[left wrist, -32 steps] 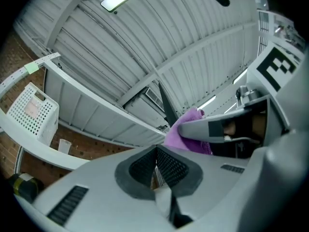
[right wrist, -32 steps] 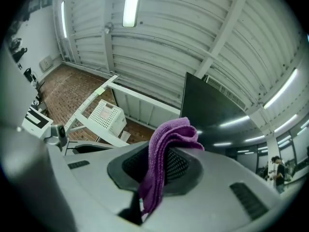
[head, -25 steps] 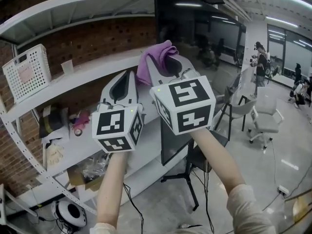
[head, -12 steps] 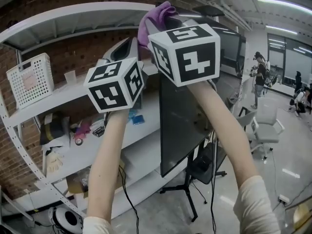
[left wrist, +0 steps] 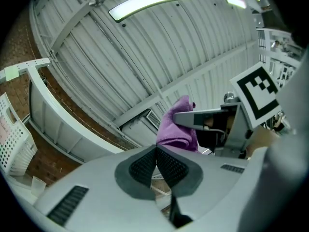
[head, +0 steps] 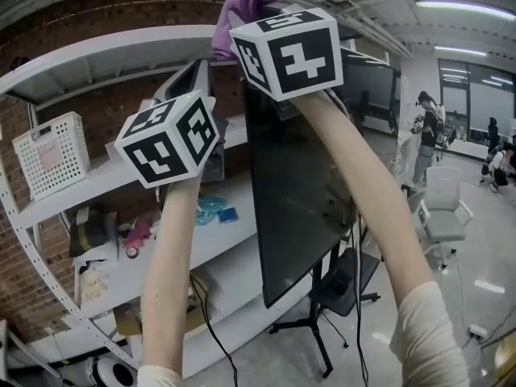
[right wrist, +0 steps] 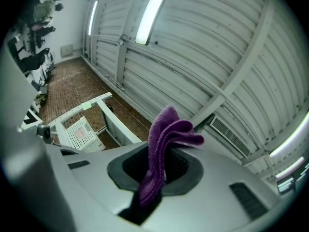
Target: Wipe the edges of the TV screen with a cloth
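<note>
Right tongs (right wrist: 157,170) aloft with cloth (head: 242,2)

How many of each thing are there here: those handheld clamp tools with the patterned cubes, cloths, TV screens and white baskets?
Clamp tools: 2, the left gripper and the right gripper
Purple cloth: 1, pinched in the right gripper
TV screen: 1
White basket: 1, on the shelf
Total: 5

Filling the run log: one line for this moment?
right gripper: shut on purple cloth | left gripper: shut, empty | both high, near TV top
</note>
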